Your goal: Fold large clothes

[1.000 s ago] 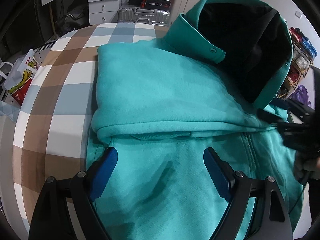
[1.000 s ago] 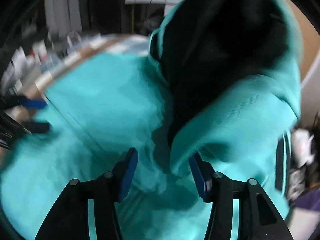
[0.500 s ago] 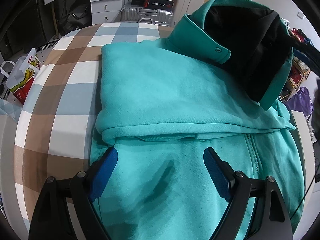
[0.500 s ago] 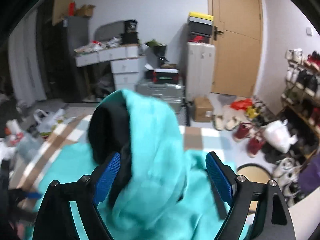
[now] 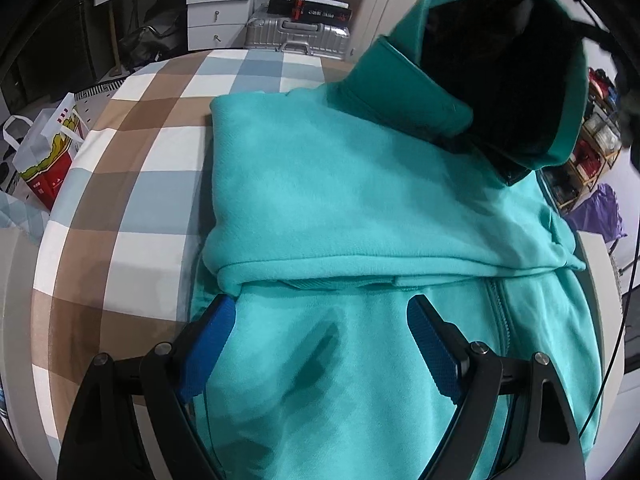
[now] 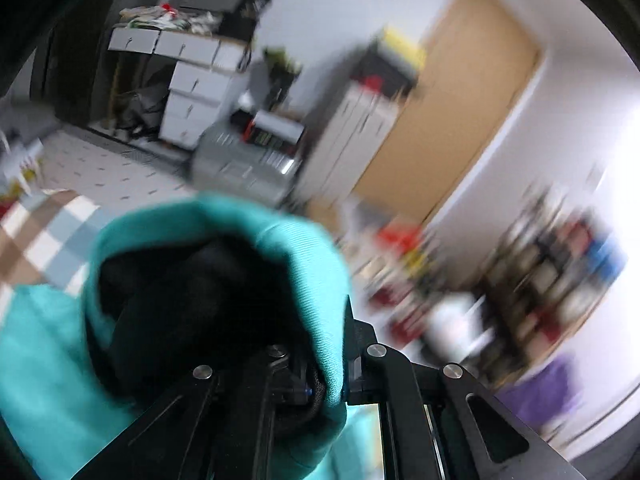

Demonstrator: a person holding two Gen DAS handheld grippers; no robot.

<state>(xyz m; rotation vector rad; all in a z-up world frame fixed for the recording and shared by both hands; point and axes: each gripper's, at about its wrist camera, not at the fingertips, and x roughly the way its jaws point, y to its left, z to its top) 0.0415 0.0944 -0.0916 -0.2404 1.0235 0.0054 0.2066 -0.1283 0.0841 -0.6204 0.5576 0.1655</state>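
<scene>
Between the right gripper (image 6: 320,384) jaws, the hood (image 6: 304,280) is pinched for folding, while the left gripper (image 5: 320,344), spread, steadies the hoodie (image 5: 360,200).

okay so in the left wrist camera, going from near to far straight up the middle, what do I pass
left gripper → zipped front of the teal hoodie → folded-over edge of the hoodie → smooth folded panel → checked tablecloth → silver suitcase

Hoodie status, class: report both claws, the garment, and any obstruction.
Left claw open, over hoodie front. Right claw shut on hood, lifted. Body lies folded on checked cloth. Nothing in the way.
</scene>
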